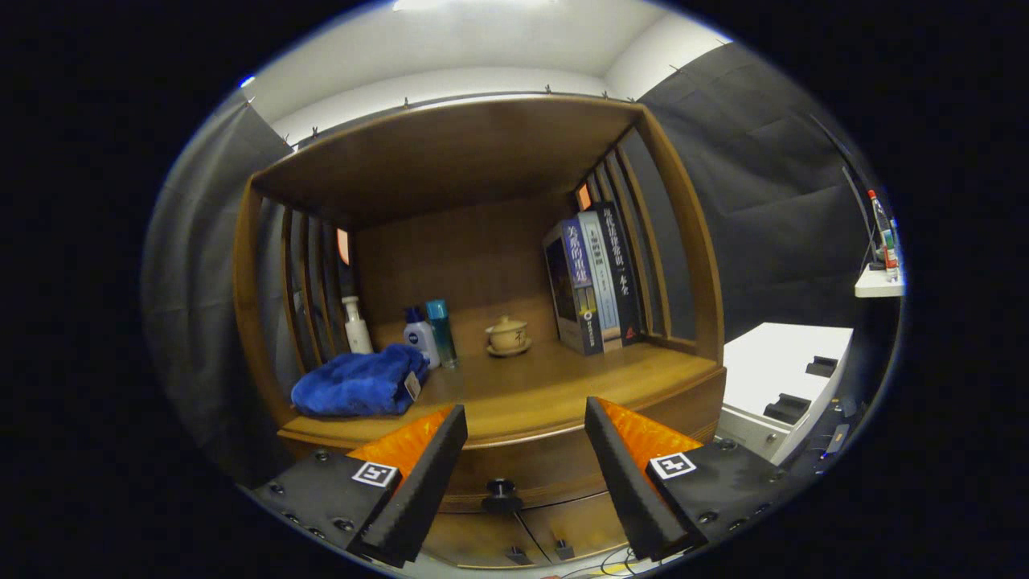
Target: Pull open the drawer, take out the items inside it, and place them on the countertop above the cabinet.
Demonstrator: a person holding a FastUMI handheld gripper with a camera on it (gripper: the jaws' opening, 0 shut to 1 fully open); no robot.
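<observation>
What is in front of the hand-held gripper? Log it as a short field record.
hand-held gripper: open, fingers spread, nothing between them
drawer: shut, its dark knob between the fingers, untouched
countertop: wooden, under a slatted hutch
blue towel: bunched at the countertop's left front
bottles: three, behind the towel
lidded teacup: on a saucer, mid-countertop, towards the back
books: upright, leaning on the right slats
task status: drawer not yet pulled

Cloth-walled recording booth staged as a home: wooden cabinet (482, 386), books (595, 285).
</observation>
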